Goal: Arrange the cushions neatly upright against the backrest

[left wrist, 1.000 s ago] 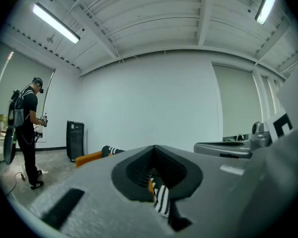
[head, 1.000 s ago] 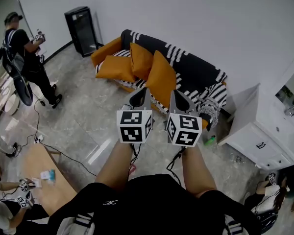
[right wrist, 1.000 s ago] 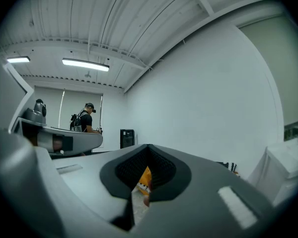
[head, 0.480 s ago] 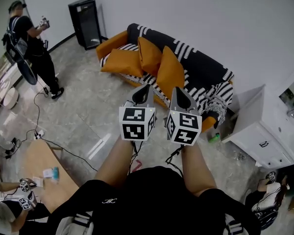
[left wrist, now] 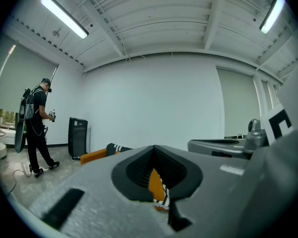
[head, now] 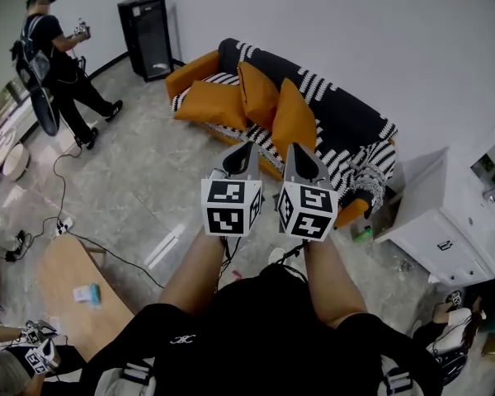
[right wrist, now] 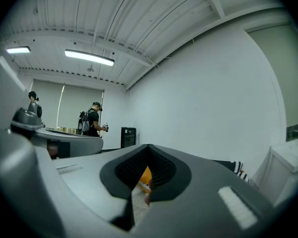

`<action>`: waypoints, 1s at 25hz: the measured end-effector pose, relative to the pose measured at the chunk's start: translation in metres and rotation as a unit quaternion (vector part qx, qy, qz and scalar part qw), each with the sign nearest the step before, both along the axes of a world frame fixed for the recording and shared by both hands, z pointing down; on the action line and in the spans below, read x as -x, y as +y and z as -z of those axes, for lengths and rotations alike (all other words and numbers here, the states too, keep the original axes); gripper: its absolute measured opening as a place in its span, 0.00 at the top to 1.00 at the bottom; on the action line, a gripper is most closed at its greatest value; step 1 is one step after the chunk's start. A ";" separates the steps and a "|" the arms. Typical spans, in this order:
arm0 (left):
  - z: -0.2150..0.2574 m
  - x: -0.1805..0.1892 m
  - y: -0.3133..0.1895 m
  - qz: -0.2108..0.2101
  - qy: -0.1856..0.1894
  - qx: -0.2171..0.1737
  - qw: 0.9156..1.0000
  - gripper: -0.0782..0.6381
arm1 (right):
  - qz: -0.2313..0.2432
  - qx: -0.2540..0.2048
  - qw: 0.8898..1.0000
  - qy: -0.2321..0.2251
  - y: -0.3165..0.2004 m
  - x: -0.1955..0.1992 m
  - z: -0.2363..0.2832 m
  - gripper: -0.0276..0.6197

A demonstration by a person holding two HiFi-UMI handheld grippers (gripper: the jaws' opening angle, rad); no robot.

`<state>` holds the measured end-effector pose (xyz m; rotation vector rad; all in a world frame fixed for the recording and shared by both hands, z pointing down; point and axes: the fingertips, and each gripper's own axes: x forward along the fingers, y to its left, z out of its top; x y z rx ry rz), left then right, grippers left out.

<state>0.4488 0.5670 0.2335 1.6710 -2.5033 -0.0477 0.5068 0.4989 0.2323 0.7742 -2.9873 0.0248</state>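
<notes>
Three orange cushions are on the sofa [head: 346, 126], which is black with white stripes and stands against the white wall.

- The flat cushion [head: 210, 104] lies on the seat near the orange armrest [head: 191, 71] at the sofa's left end.
- The middle cushion [head: 260, 93] stands on edge, leaning on the backrest.
- The third cushion [head: 294, 122] stands tilted just beside it. Whether it touches the backrest cannot be told.
- A striped throw [head: 365, 172] hangs over the sofa's far right end.

Your grippers are well apart from the sofa, held side by side over the grey floor [head: 140, 188] and pointing toward it.

- Your left gripper [head: 246, 148] has its jaws pressed together with nothing in them. Its own view shows only a sliver of orange cushion and striped fabric far off, through the notch.
- Your right gripper [head: 294, 150] is likewise closed and empty.

Surroundings:

- A black cabinet [head: 147, 25] stands by the wall, left of the sofa.
- A person with a backpack [head: 56, 56] stands near it.
- A white cabinet [head: 445, 225] sits to the right of the sofa.
- A wooden table [head: 66, 291] is at the lower left.
</notes>
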 end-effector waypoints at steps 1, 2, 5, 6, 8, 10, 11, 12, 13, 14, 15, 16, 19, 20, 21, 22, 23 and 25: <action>-0.002 0.003 0.000 0.002 0.000 0.001 1.000 0.88 | -0.001 -0.002 1.000 0.002 -0.001 0.003 -0.002 0.94; -0.004 0.006 0.000 0.004 0.001 0.002 1.000 0.88 | -0.001 -0.003 1.000 0.003 -0.001 0.005 -0.004 0.94; -0.011 0.017 0.000 0.009 0.006 0.004 1.000 0.88 | 0.000 -0.001 1.000 0.005 -0.005 0.014 -0.012 0.94; -0.013 0.021 -0.001 0.010 0.005 0.006 1.000 0.88 | 0.001 -0.001 1.000 0.005 -0.007 0.018 -0.014 0.94; -0.015 0.028 -0.007 0.012 -0.002 0.010 1.000 0.88 | 0.003 -0.004 1.000 0.002 -0.016 0.026 -0.014 0.94; -0.016 0.035 -0.018 0.014 -0.008 0.013 1.000 0.88 | 0.008 -0.002 1.000 -0.008 -0.026 0.034 -0.014 0.94; -0.016 0.040 -0.024 0.015 -0.011 0.015 1.000 0.88 | 0.011 -0.001 1.000 -0.013 -0.032 0.039 -0.014 0.94; -0.017 0.045 -0.031 0.014 -0.013 0.017 1.000 0.88 | 0.013 0.001 1.000 -0.016 -0.038 0.044 -0.014 0.94; -0.018 0.050 -0.039 0.014 -0.016 0.020 1.000 0.88 | 0.014 0.002 1.000 -0.018 -0.046 0.050 -0.015 0.94; -0.018 0.055 -0.047 0.013 -0.019 0.023 0.999 0.88 | 0.013 0.003 1.000 -0.019 -0.054 0.057 -0.016 0.94; -0.019 0.061 -0.057 0.011 -0.021 0.025 0.999 0.88 | 0.013 0.004 1.000 -0.020 -0.064 0.063 -0.017 0.94; -0.019 0.066 -0.067 0.009 -0.022 0.026 0.999 0.88 | 0.013 0.005 1.000 -0.020 -0.074 0.070 -0.018 0.94; -0.023 0.083 -0.100 0.003 -0.019 0.028 0.999 0.88 | 0.013 0.013 1.000 -0.021 -0.110 0.090 -0.020 0.94; -0.024 0.089 -0.112 0.003 -0.018 0.031 0.999 0.88 | 0.012 0.018 0.999 -0.022 -0.123 0.097 -0.021 0.94; -0.025 0.096 -0.123 0.004 -0.020 0.035 0.999 0.88 | 0.012 0.025 0.999 -0.023 -0.136 0.104 -0.022 0.94; -0.027 0.104 -0.135 0.005 -0.021 0.039 0.999 0.88 | 0.013 0.032 0.999 -0.023 -0.149 0.112 -0.023 0.94; -0.028 0.112 -0.147 0.006 -0.022 0.042 0.999 0.88 | 0.013 0.037 0.999 -0.022 -0.161 0.119 -0.025 0.94; -0.030 0.127 -0.171 0.007 -0.020 0.045 0.999 0.88 | 0.012 0.045 0.999 -0.018 -0.185 0.134 -0.029 0.94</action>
